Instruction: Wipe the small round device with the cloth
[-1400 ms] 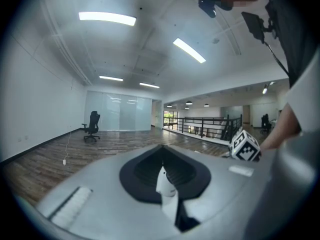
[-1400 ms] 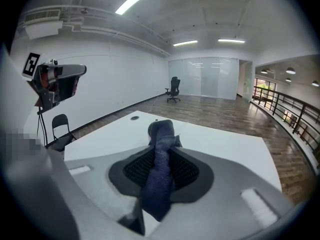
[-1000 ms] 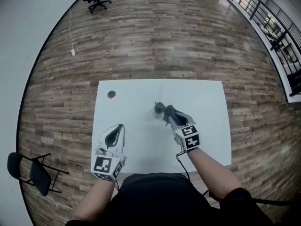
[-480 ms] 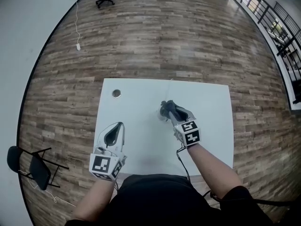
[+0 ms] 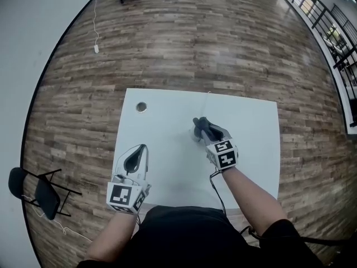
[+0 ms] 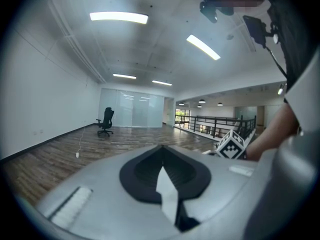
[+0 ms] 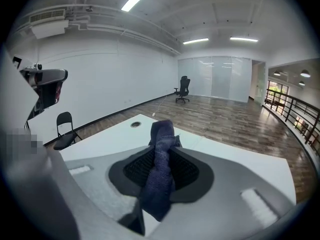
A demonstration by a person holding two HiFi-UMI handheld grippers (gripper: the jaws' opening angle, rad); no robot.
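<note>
Head view: right gripper, jaws pinching the dark blue cloth, has slid a little across the white surface, so the cloth now covers most of the small round device, which shows only at its left edge. The wiping stroke looks under way. Left gripper sits well apart near the front edge, jaws pressed together on nothing.

Open table betw. L tongs and R tongs; grommet far-left.
</note>
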